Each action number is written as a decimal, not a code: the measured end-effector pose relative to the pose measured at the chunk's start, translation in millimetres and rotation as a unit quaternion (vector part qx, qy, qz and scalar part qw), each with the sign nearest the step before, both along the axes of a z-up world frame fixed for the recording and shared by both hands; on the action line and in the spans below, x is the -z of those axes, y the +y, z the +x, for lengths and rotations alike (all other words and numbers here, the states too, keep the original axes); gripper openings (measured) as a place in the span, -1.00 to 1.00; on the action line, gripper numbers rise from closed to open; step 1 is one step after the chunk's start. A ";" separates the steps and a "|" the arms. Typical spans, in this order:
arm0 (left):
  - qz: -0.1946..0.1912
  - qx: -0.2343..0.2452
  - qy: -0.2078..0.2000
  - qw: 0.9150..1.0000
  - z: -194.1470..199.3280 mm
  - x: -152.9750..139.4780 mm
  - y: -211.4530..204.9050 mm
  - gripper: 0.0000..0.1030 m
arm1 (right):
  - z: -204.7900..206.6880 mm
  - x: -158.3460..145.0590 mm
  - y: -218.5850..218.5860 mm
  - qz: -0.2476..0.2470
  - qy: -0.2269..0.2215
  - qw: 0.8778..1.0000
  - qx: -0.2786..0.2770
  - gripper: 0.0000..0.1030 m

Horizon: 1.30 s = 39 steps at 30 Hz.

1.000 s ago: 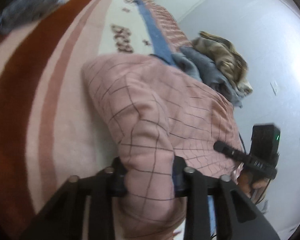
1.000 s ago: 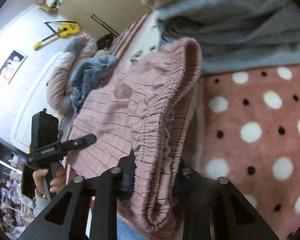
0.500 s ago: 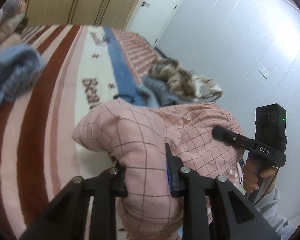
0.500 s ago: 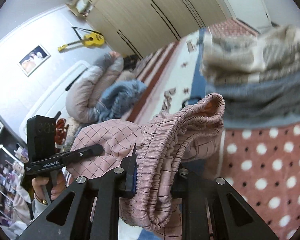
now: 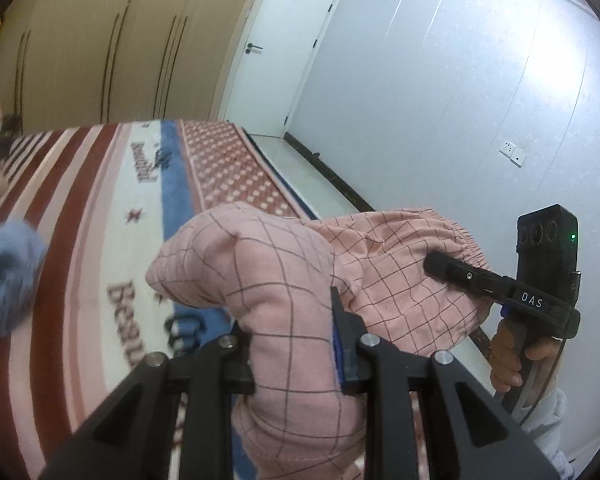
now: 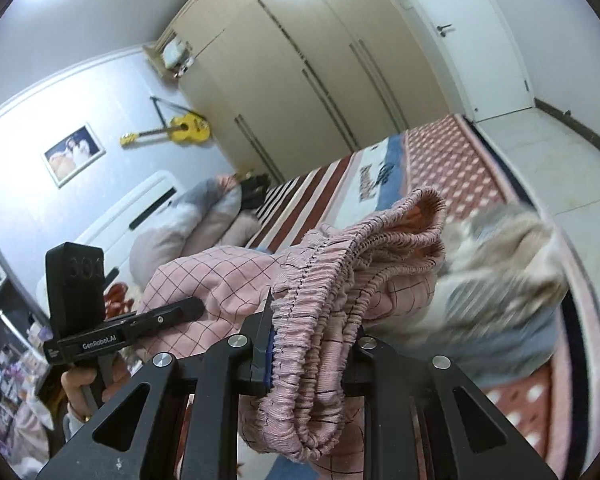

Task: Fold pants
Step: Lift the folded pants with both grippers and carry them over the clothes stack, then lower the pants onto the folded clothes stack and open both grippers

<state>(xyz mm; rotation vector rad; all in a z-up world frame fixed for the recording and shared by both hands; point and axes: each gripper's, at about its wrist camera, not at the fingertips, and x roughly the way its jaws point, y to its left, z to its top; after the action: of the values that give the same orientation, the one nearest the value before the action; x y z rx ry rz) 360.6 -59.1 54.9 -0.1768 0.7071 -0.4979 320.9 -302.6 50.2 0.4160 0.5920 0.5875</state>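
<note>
Pants now up off the striped blanket — a second ago they lay spread on it, the fold just gathered; both ends have since been lifted and the cameras tip up toward the walls. Left gripper is clamped on a bunched wad of the checked pink cloth, which bulges out above the jaws and hangs below them. Right gripper is clamped on the gathered elastic waistband, several layers pinched together, the band looping up and away from the jaws. Between the two the pants hang doubled, clear of the blanket as far as I can tell. Judgement: first fold is made and the bundle is being carried — it wants setting down flat again. Beyond the pants, the pile of grey and tan clothes sits blurred on the blanket; further off, wardrobe doors and white door.
</note>
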 end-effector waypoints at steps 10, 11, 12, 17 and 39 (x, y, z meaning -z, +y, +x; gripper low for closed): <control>0.017 0.015 0.005 1.000 99.1 -6.3 -76.8 -0.58 | 88.1 -9.2 -67.6 -0.010 -0.001 0.999 0.042 -0.73; 0.012 0.014 0.015 1.000 110.6 1.0 -80.3 -0.58 | 96.7 -4.3 -72.9 -0.009 0.005 0.999 0.042 -0.73; 0.011 0.012 0.023 1.000 117.7 8.6 -82.8 -0.58 | 107.8 4.7 -78.7 -0.009 0.014 0.999 0.045 -0.73; 0.029 0.007 0.072 0.997 147.6 66.8 -91.8 -0.58 | 141.3 58.7 -92.1 -0.010 0.062 0.997 0.052 -0.73; 0.079 -0.028 0.113 0.990 144.6 115.4 -89.7 0.27 | 147.7 107.2 -97.8 -0.033 0.101 0.992 0.071 -0.59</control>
<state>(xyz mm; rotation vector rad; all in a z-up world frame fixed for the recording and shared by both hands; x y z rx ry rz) 505.3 -148.8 -60.5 -0.1053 0.9559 -0.3697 468.5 -400.5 -57.0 0.4555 0.7674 0.3906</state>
